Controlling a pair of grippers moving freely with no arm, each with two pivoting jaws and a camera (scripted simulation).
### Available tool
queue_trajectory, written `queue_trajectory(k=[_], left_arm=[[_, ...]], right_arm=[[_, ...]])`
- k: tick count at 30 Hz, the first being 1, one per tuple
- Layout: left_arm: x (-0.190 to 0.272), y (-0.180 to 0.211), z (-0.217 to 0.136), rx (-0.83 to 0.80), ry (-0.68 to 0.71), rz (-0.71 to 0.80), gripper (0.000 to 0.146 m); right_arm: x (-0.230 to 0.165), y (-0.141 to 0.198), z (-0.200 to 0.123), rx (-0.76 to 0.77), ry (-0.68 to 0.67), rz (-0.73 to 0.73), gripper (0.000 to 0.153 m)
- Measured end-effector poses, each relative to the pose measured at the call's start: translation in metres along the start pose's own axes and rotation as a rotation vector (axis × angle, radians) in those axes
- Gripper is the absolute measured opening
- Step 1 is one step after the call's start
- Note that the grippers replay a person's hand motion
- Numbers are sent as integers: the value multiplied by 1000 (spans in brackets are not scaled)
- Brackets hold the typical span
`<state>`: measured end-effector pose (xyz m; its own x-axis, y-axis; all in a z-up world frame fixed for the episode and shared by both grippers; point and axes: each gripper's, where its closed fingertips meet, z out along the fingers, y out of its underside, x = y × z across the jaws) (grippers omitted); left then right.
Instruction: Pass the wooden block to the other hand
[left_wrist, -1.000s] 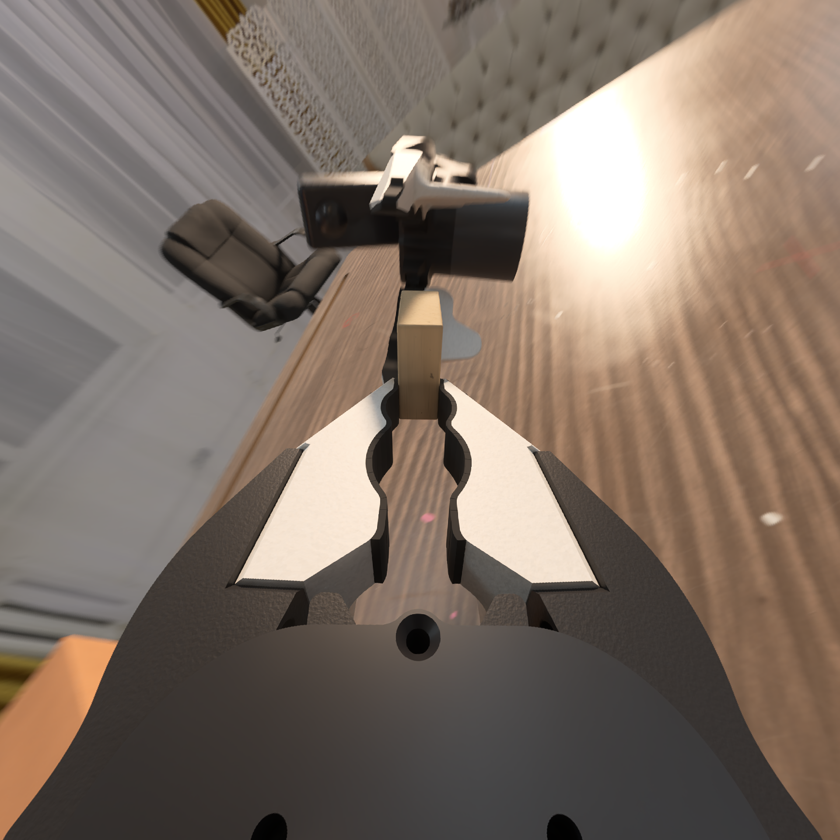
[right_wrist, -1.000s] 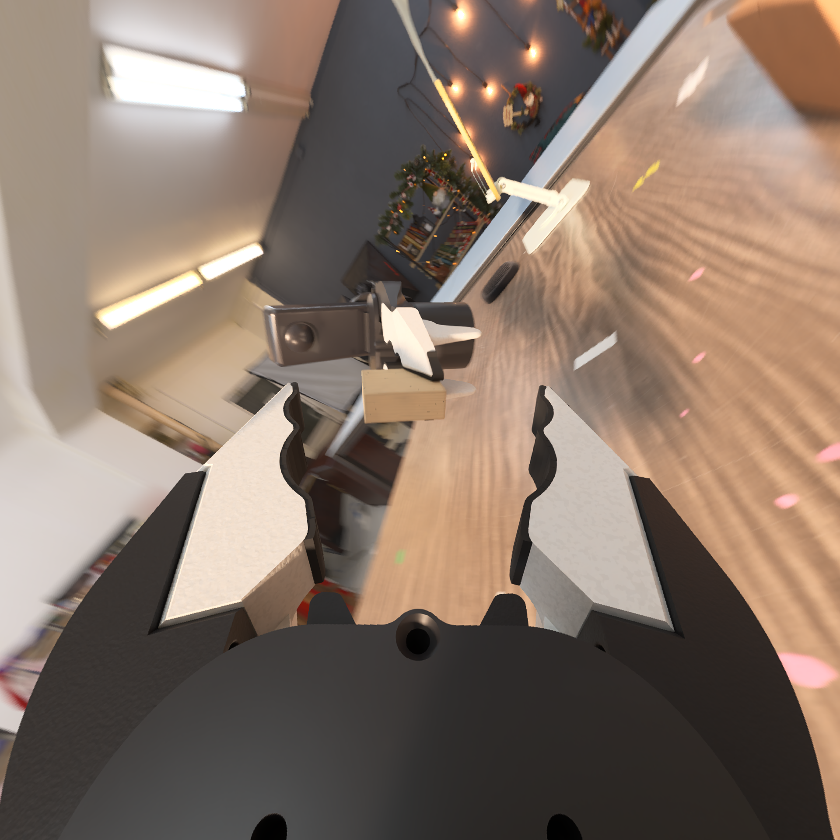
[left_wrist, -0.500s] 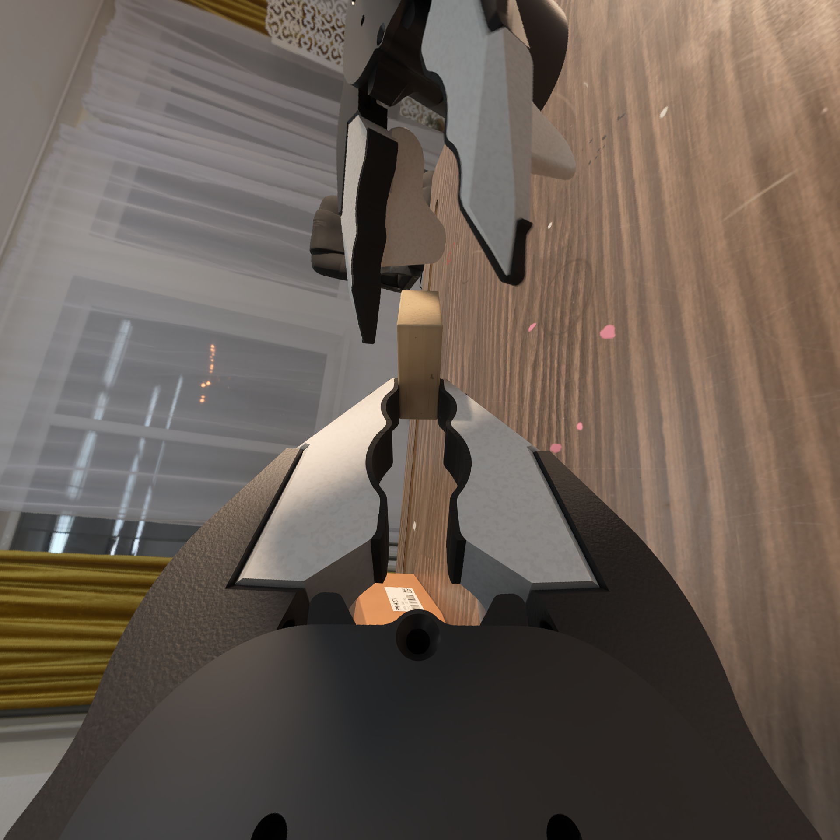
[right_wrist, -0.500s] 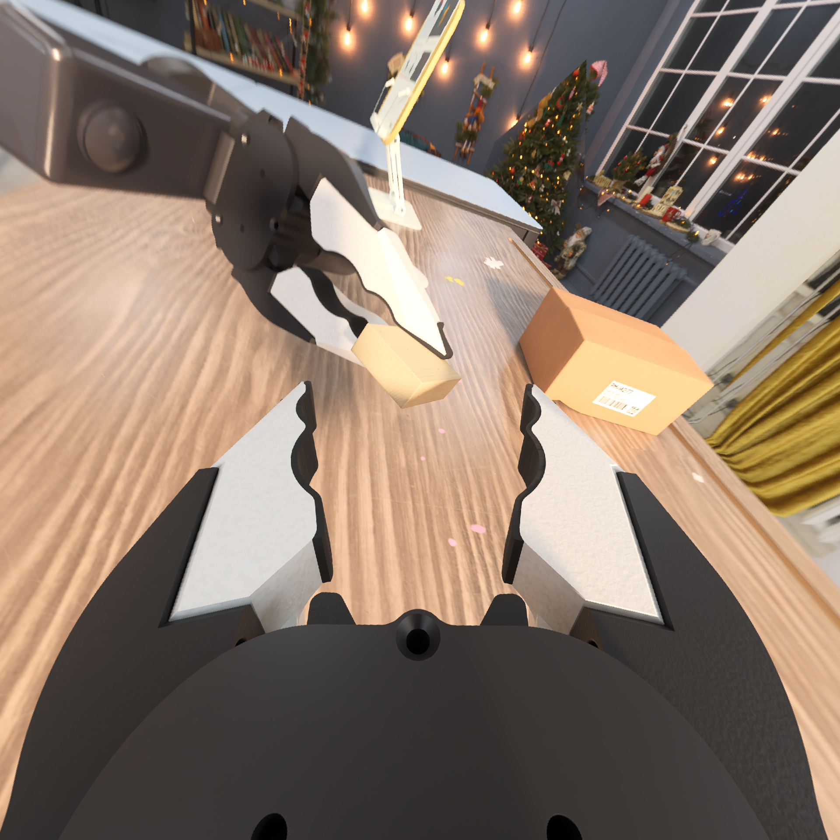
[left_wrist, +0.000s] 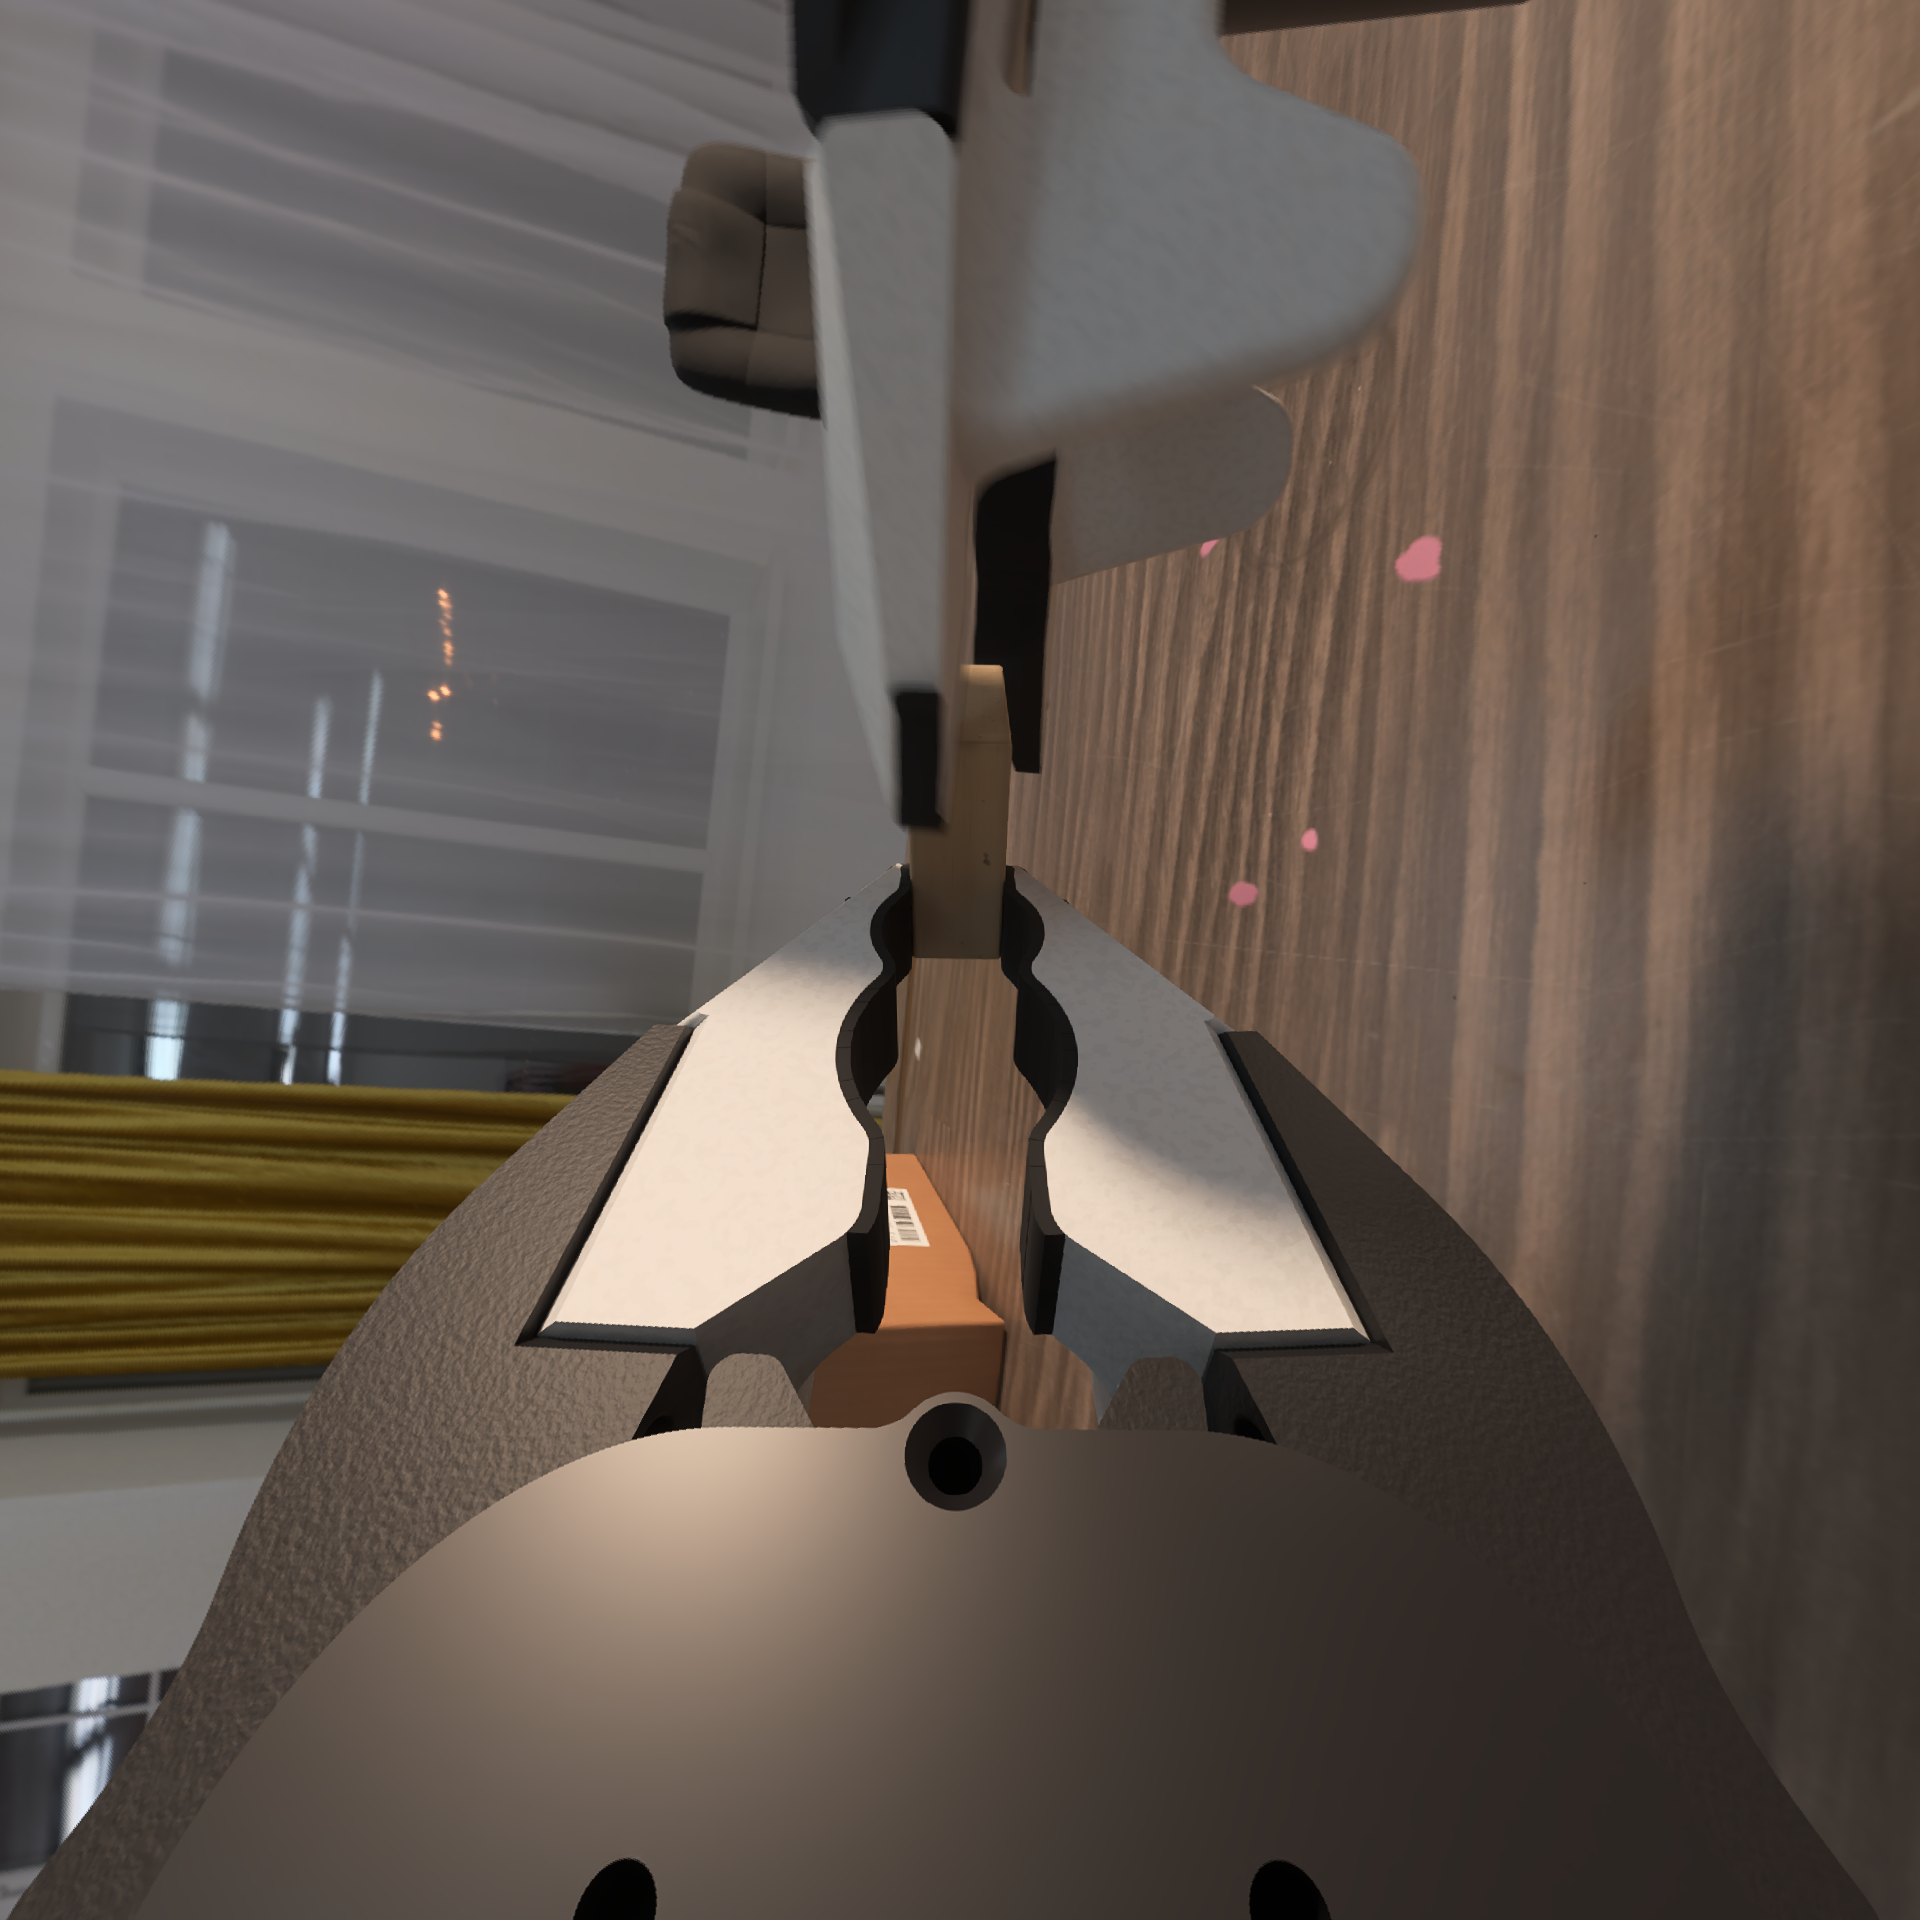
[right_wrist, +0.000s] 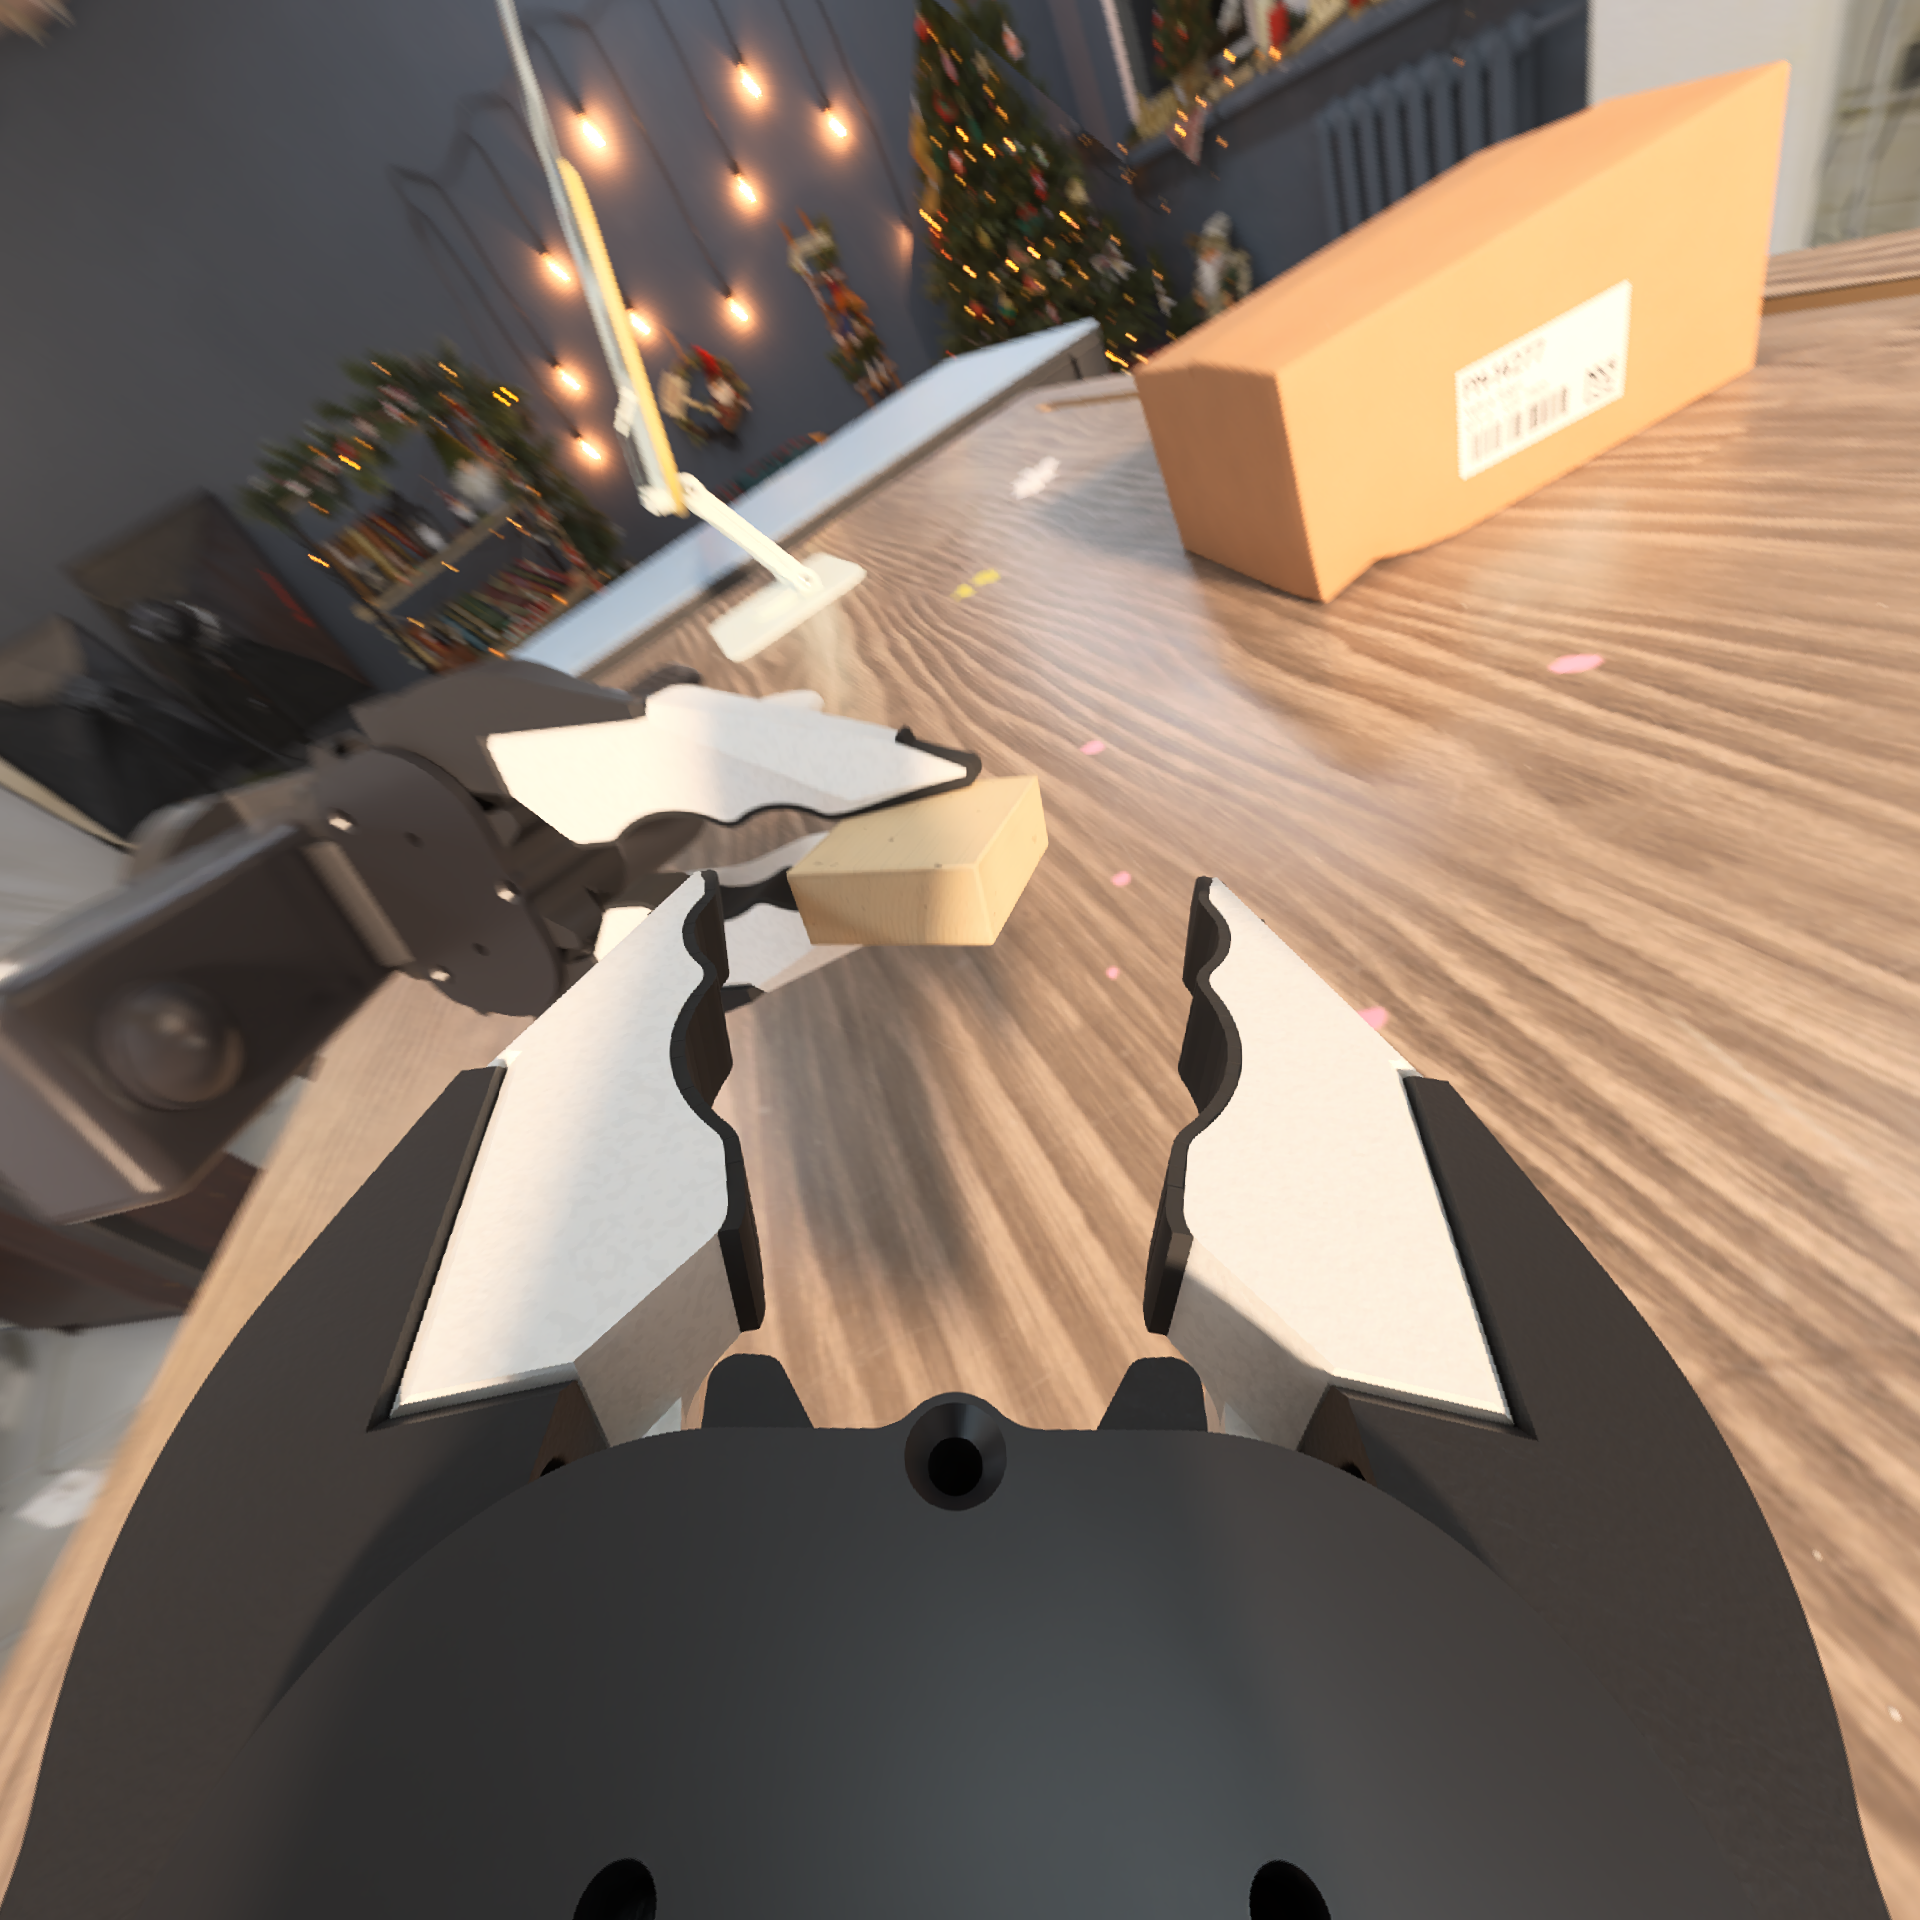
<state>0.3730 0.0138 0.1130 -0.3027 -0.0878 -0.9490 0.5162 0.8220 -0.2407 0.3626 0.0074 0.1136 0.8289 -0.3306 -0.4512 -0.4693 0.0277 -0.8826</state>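
Observation:
The pale wooden block (left_wrist: 961, 821) is clamped at its near end between my left gripper's (left_wrist: 958, 883) fingertips and held above the table. My left gripper is shut on it. In the right wrist view the block (right_wrist: 925, 862) sticks out of the left gripper (right_wrist: 894, 831), which comes in from the left. My right gripper (right_wrist: 951, 894) is open, and its fingertips stand to either side of the block's free end without touching it. In the left wrist view the right gripper (left_wrist: 971, 743) reaches down from the top, its tips flanking the block's far end.
The wooden table (right_wrist: 1455, 935) lies below, dotted with small pink scraps (left_wrist: 1418, 561). An orange cardboard box (right_wrist: 1455, 343) with a white label sits at the far right. A white desk lamp (right_wrist: 784, 603) stands near the table's far edge. A chair (left_wrist: 727, 270) is beyond the table.
My right gripper has moved in toward the block, still open, and its fingertips now flank the free end. My left gripper keeps its grip on the block.

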Motion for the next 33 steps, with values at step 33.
queue_trajectory(k=[33], left_arm=[[16,91,-24,-209,162,-865,68]], right_arm=[[68,55,7,-308,245,-51,43]])
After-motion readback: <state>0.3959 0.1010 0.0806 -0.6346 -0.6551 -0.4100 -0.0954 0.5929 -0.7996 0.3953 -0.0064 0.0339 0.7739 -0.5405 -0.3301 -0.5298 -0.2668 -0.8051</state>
